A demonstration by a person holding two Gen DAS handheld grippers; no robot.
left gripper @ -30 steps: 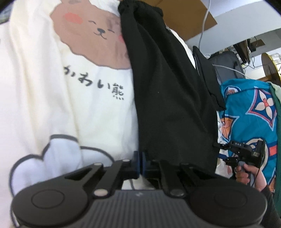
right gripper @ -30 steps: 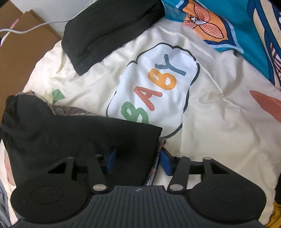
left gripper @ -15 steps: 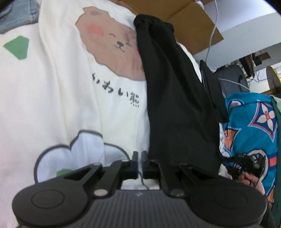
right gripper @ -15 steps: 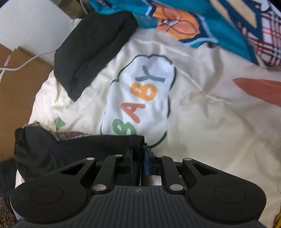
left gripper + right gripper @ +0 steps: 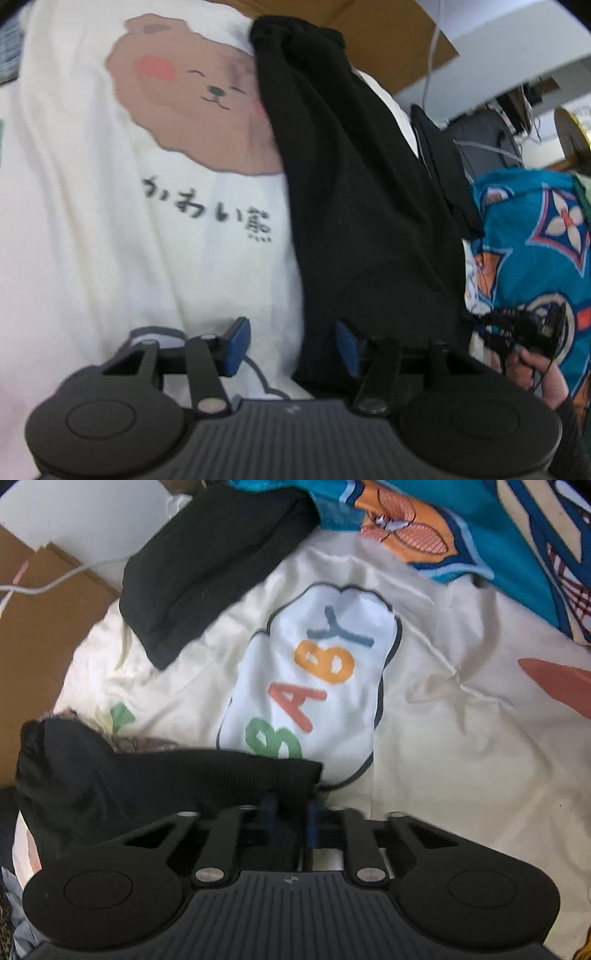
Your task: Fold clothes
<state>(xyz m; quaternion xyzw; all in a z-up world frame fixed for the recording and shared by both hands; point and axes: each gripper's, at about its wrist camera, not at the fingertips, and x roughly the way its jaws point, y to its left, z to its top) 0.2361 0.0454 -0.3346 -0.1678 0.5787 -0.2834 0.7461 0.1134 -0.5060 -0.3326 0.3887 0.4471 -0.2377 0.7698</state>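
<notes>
A black garment (image 5: 354, 206) lies stretched over a cream bedsheet printed with a brown bear (image 5: 192, 99). My left gripper (image 5: 291, 345) is open, its blue pads on either side of the garment's near corner. In the right wrist view the same black garment (image 5: 155, 786) lies at lower left, and my right gripper (image 5: 290, 821) has its pads slightly apart around the garment's corner edge. The cloth sits between the pads.
A second folded black garment (image 5: 214, 565) lies at the far left of the sheet near brown cardboard (image 5: 44, 624). A teal patterned cloth (image 5: 461, 528) lies at the far right. The sheet carries a "BABY" cloud print (image 5: 317, 686).
My left gripper was shut on the garment's corner and has opened. My right gripper shut on the other corner half a second ago and has now parted slightly.
</notes>
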